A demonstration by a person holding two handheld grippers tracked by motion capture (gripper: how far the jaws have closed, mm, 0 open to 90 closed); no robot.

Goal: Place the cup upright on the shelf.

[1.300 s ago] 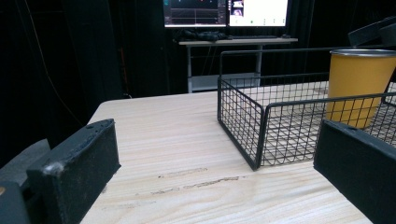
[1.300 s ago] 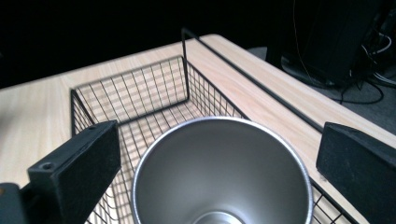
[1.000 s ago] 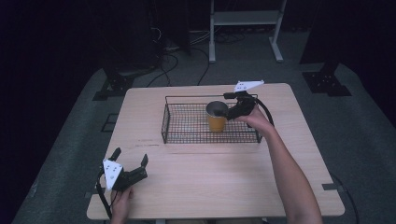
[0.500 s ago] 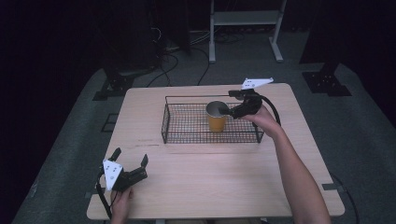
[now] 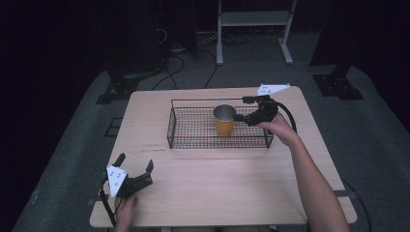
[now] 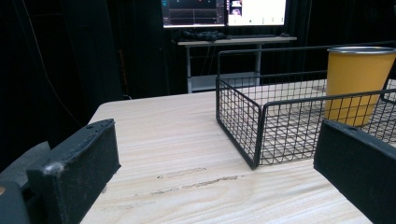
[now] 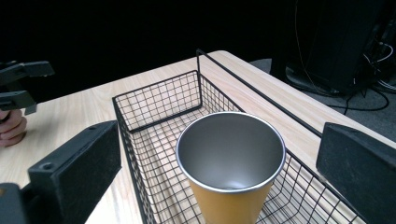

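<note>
Item one: a yellow cup (image 5: 224,121) with a bare metal inside, which we find standing upright in the black wire basket (image 5: 193,140), right of the basket's middle and clear of its walls. In the right gripper view we look down into its empty mouth.

Item two: the right gripper (image 5: 244,116), held just beside the cup at its rim, jaws spread wide and touching nothing.

Item three: the left gripper (image 5: 134,166), which we log near the front left corner of the wooden table (image 5: 203,193), well apart from the basket, jaws likewise parted and empty.
</note>
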